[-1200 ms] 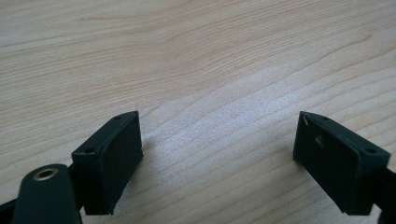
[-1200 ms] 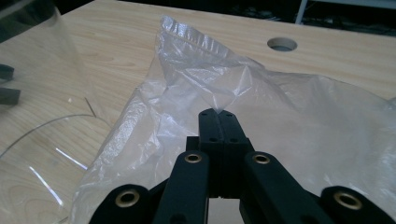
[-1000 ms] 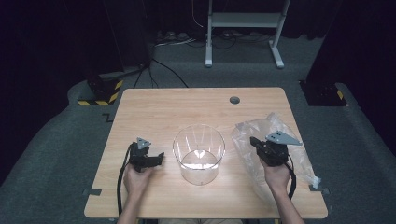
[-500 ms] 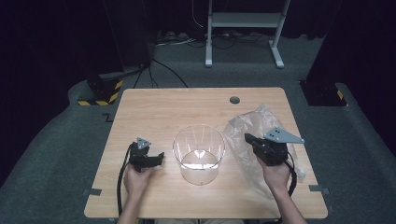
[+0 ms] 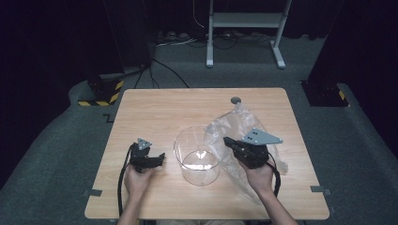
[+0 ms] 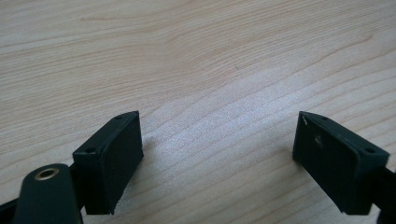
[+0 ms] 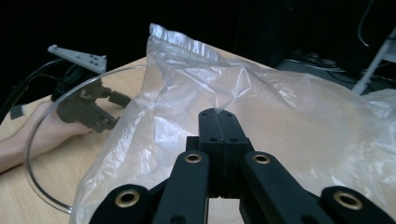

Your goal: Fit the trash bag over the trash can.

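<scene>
While the right hand-held gripper (image 7: 218, 114) is clamped on a fold of the clear plastic bag (image 7: 280, 126), lifted beside the glass bowl's (image 5: 197, 157) rim, the left hand-held gripper (image 5: 152, 159) rests on the wooden surface (image 5: 169, 108), jaws apart, left of the bowl.

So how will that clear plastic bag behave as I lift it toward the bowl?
The plastic bag looks thin and crumpled, so it will probably droop and fold around the right claw, which is pinching a fold of it. It seems very light and may drag against the clear bowl beside it. Its glossy film could slip.
</scene>
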